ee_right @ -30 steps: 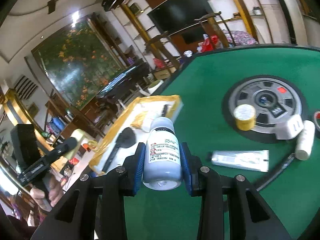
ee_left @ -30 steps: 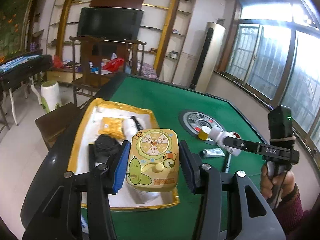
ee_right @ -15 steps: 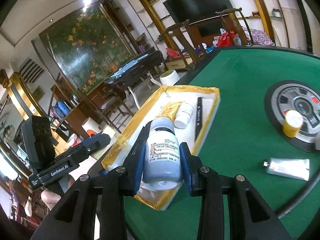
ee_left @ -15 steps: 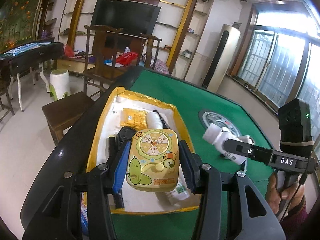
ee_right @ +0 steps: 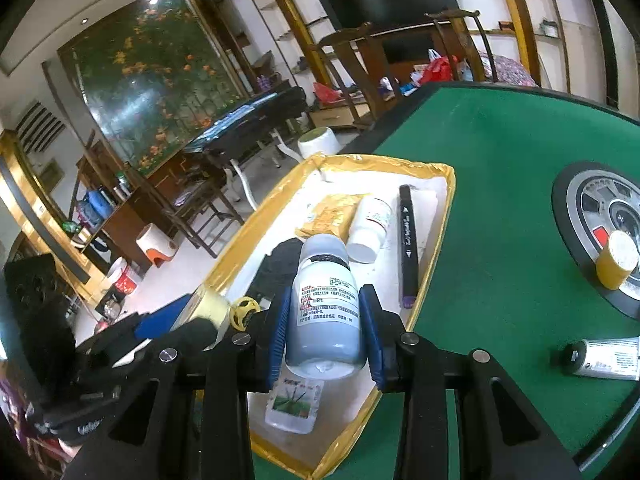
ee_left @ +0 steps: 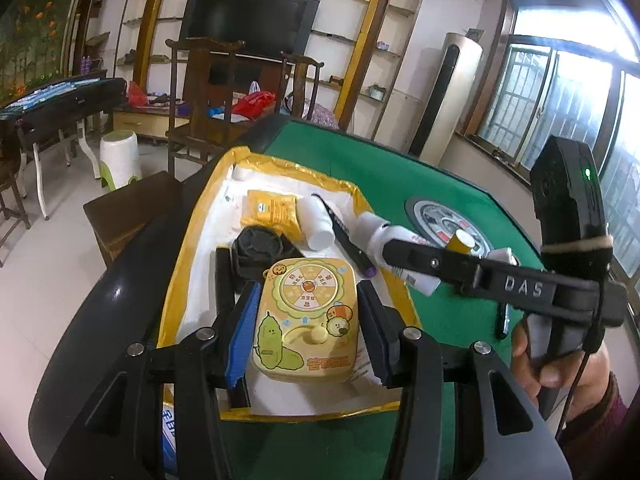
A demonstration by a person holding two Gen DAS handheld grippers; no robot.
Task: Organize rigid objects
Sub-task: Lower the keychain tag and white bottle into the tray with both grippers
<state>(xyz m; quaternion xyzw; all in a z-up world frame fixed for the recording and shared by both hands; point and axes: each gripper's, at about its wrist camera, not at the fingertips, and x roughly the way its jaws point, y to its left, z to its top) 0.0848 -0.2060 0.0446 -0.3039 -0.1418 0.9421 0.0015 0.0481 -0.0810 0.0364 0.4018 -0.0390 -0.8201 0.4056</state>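
My left gripper point(ee_left: 306, 324) is shut on a yellow cartoon tin point(ee_left: 306, 318), held low over the near end of the gold-rimmed white tray point(ee_left: 200, 240). My right gripper point(ee_right: 326, 328) is shut on a grey-white labelled bottle point(ee_right: 326, 312), hanging over the tray's point(ee_right: 446, 216) near right part. In the left wrist view that bottle point(ee_left: 380, 236) shows at the tray's right rim, in the right gripper point(ee_left: 404, 258). In the tray lie a black marker point(ee_right: 407, 244), a white bottle point(ee_right: 370, 228), a yellow packet point(ee_right: 328, 214), a black object point(ee_right: 280, 266) and a clear bottle point(ee_right: 294, 404).
On the green felt table point(ee_right: 500, 184) sit a round dial plate point(ee_right: 600, 232), a small yellow jar point(ee_right: 618, 258) and a silver tube point(ee_right: 604, 358). A person's hand point(ee_left: 560, 360) grips the right handle. Chairs point(ee_left: 208, 92) and a stool point(ee_left: 120, 156) stand beyond the table's far edge.
Both grippers moved over the tray. The left one sank toward its near end with the tin. The right one carried the bottle leftward from above the felt to above the tray.
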